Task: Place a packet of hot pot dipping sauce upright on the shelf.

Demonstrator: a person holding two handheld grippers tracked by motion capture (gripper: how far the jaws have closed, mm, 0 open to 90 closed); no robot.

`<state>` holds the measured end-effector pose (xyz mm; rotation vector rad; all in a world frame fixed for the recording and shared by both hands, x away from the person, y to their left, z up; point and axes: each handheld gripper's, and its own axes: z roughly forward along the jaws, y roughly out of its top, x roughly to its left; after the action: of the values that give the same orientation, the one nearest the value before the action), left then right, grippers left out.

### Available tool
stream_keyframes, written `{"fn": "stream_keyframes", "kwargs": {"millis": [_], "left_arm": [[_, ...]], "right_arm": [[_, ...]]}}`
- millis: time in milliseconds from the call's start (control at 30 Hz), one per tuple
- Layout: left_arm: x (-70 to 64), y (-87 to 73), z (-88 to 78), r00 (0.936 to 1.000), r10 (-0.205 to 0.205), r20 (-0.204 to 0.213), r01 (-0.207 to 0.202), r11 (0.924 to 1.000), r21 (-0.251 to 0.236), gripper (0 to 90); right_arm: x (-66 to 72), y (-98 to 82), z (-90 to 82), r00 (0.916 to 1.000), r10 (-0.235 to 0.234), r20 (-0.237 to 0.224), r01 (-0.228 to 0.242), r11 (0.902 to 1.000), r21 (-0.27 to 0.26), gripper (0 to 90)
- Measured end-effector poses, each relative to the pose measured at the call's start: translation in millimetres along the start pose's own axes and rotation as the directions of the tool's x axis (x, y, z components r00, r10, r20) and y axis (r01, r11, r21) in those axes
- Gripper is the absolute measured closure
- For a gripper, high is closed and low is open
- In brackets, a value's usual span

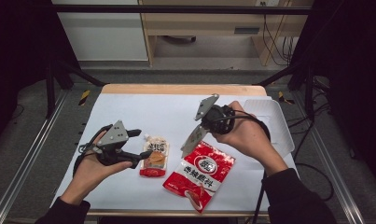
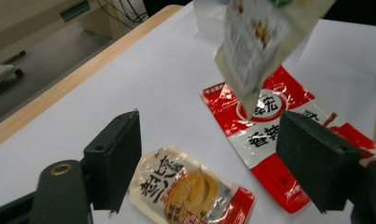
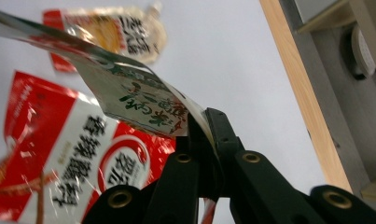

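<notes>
Looking down, high view: the left gripper (image 1: 138,148) lies low over the white table cover (image 1: 143,109) with its jaws spread wide and nothing between them.
Small pouch: a yellow and red sauce pouch (image 1: 154,157) lies flat just past the left fingertips, apart from them.
Right gripper, high view: the right gripper (image 1: 202,128) is raised above the table, jaws pinched on the top edge of a pale silvery packet (image 1: 193,139) that hangs below it.
Red bag: a large red packet (image 1: 200,173) lies flat under the hanging packet, just beside the small pouch.
Tray: a white tray (image 1: 276,123) sits behind the right hand.
Left gripper view: both black pads stand far apart; the sauce pouch (image 2: 190,191) lies on the table between and below them, untouched; the red packet (image 2: 269,135) lies ahead, the pale packet (image 2: 255,42) dangling above it.
Right gripper view: the jaws are clamped together on the edge of the pale packet (image 3: 129,98); the red packet (image 3: 59,154) and the sauce pouch (image 3: 111,30) lie beyond on the table.
</notes>
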<state>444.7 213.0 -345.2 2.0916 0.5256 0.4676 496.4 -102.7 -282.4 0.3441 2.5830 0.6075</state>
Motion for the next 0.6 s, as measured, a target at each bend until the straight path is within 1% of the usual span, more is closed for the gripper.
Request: {"fn": "stream_keyframes", "kwargs": {"millis": [33, 67, 100, 133, 200, 233, 300, 333, 367, 467, 533, 567, 600], "left_arm": [[0.2, -7.4, 0.4, 0.9999, -0.015, -0.007, 0.015, 0.9999, 0.002, 20.0], [0.2, -18.4, 0.7, 0.9991, -0.030, -0.029, 0.030, 0.9995, 0.004, 18.7], [0.2, -18.4, 0.7, 0.9991, -0.030, -0.029, 0.030, 0.9995, 0.004, 17.9], [0.1, -25.8, 0.4, 0.9980, -0.038, -0.051, 0.039, 0.9992, 0.005, 16.4], [-0.2, -37.8, -0.2, 0.9959, -0.051, -0.075, 0.051, 0.9987, 0.005, 15.8], [-0.6, -43.5, -0.7, 0.9939, -0.055, -0.095, 0.056, 0.9984, 0.009, 15.0], [-0.9, -54.2, -2.9, 0.9901, -0.049, -0.131, 0.052, 0.9985, 0.020, 13.7], [-0.9, -59.2, -4.3, 0.9875, -0.044, -0.151, 0.049, 0.9984, 0.027, 12.2], [-1.1, -64.1, -5.4, 0.9852, -0.050, -0.164, 0.055, 0.9981, 0.026, 12.2], [-0.6, -77.2, -9.4, 0.9802, -0.060, -0.189, 0.067, 0.9973, 0.032, 10.9], [-0.1, -83.8, -12.1, 0.9775, -0.041, -0.207, 0.052, 0.9974, 0.050, 9.5], [1.1, -89.1, -15.4, 0.9734, -0.028, -0.228, 0.041, 0.9977, 0.053, 8.0], [1.9, -91.7, -17.4, 0.9720, -0.030, -0.233, 0.043, 0.9976, 0.054, 7.6]], "right_arm": [[-2.7, -2.6, -1.5, 1.0000, 0.006, 0.003, -0.006, 0.9999, 0.009, 90.0], [-11.1, -9.6, -5.9, 0.9996, 0.023, 0.015, -0.024, 0.9992, 0.033, 90.0], [-11.1, -9.6, -5.9, 0.9996, 0.023, 0.015, -0.024, 0.9992, 0.033, 90.0], [-17.9, -14.1, -9.7, 0.9992, 0.035, 0.021, -0.036, 0.9983, 0.047, 90.0], [-20.6, -15.5, -11.7, 0.9988, 0.042, 0.026, -0.044, 0.9975, 0.055, 90.0], [-23.3, -16.8, -13.6, 0.9983, 0.050, 0.031, -0.051, 0.9968, 0.062, 90.0], [-27.8, -18.8, -17.5, 0.9972, 0.064, 0.040, -0.067, 0.9949, 0.075, 90.0], [-31.8, -21.0, -21.7, 0.9956, 0.079, 0.052, -0.083, 0.9930, 0.085, 90.0], [-31.8, -21.0, -21.7, 0.9956, 0.079, 0.052, -0.083, 0.9930, 0.085, 90.0], [-36.8, -25.5, -27.7, 0.9925, 0.106, 0.061, -0.111, 0.9893, 0.095, 90.0], [-39.5, -28.8, -31.7, 0.9908, 0.116, 0.069, -0.123, 0.9874, 0.100, 90.0], [-42.1, -31.8, -36.0, 0.9898, 0.121, 0.075, -0.129, 0.9854, 0.111, 90.0], [-43.4, -33.2, -38.1, 0.9885, 0.128, 0.081, -0.136, 0.9839, 0.115, 90.0]]}}
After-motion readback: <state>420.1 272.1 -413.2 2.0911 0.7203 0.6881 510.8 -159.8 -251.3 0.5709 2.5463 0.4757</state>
